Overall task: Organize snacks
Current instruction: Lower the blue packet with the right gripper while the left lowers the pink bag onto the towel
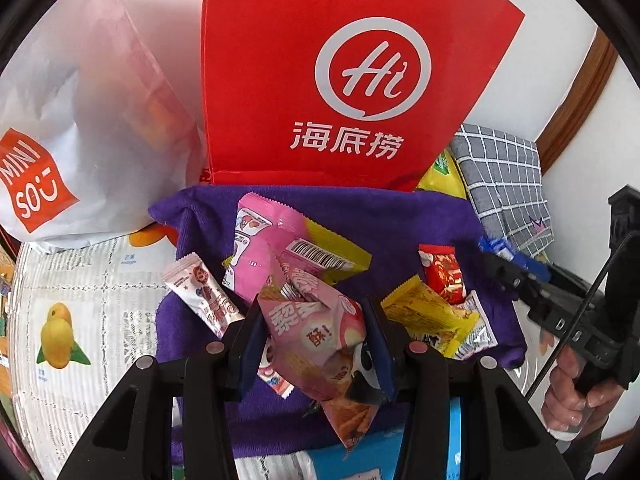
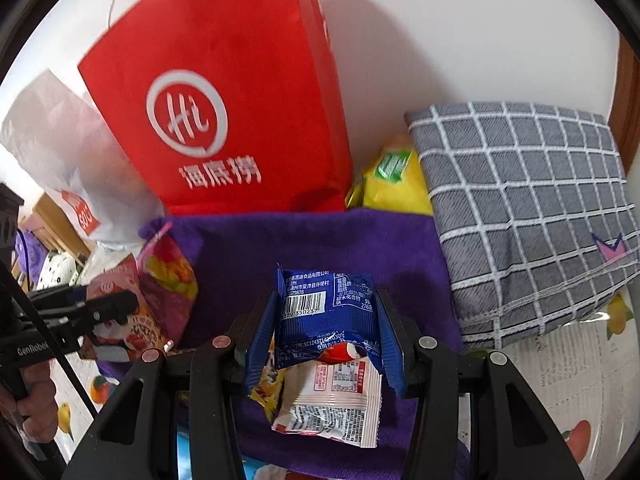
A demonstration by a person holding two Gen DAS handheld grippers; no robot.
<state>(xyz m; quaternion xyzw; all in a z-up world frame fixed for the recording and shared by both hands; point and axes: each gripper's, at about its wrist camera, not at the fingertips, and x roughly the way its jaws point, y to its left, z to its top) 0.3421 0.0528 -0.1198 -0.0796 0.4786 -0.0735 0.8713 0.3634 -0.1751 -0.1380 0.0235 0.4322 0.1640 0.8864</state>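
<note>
My left gripper (image 1: 316, 332) is shut on a pink snack packet (image 1: 316, 336) and holds it above a purple cloth (image 1: 400, 220). Several loose snacks lie on the cloth: a pink and yellow packet (image 1: 280, 248), a white stick packet (image 1: 200, 292), a yellow packet (image 1: 428, 316) and a red packet (image 1: 442, 276). My right gripper (image 2: 326, 328) is shut on a blue snack packet (image 2: 324, 308) above the same cloth (image 2: 320, 240); a white packet (image 2: 340, 404) lies under it. The right gripper also shows in the left wrist view (image 1: 516, 276).
A red paper bag (image 1: 340, 72) stands behind the cloth, with a white Miniso bag (image 1: 72, 120) to its left. A grey checked fabric bag (image 2: 528, 208) lies at right, a yellow packet (image 2: 392, 180) beside it. A fruit-print tablecloth (image 1: 80, 300) covers the table.
</note>
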